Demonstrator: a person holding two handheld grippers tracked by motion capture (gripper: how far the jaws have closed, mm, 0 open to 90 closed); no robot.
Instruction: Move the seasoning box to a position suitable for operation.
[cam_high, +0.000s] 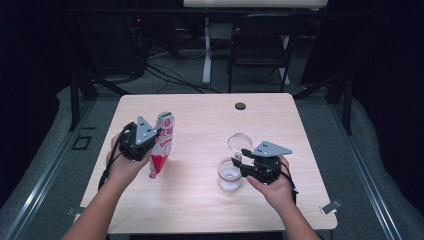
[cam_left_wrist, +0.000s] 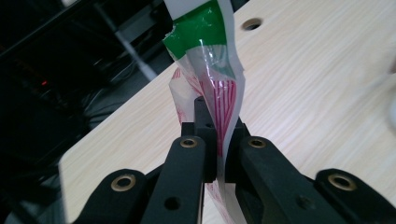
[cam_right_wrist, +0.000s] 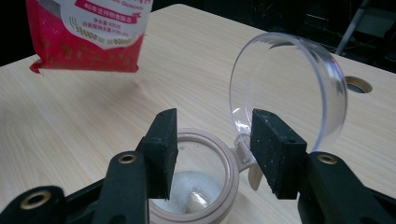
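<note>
So the whole thing hinges on where the pouch sits relative to the jar. Taking the jar (cam_high: 229, 177) as the landmark: it stands on the wooden table (cam_high: 200, 200), toward the person's right, with its clear hinged lid (cam_high: 239, 142) flipped open and standing up on the far side of the mouth. In the right gripper view there's some white powdery stuff at the bottom.

The red-and-white pouch (cam_high: 161, 144) is well to the left of the jar and looks to be held up off the table, its long axis roughly vertical, tilted a bit. The left gripper (cam_high: 145, 142) has it pinched: in the left gripper view the jaws are pressed together on the pouch's creased film, with the torn green top edge poking up above them.

The right gripper (cam_high: 246, 161) is right at the jar, on its right side. Its jaws are spread, one either side of the lid hinge area by the rim, and I can't see them actually clamping anything.

My guess is the next move is a pour, so the pouch has to travel rightward until it's over the jar mouth and tip that way. The upright lid at the back could catch the pouch.
</note>
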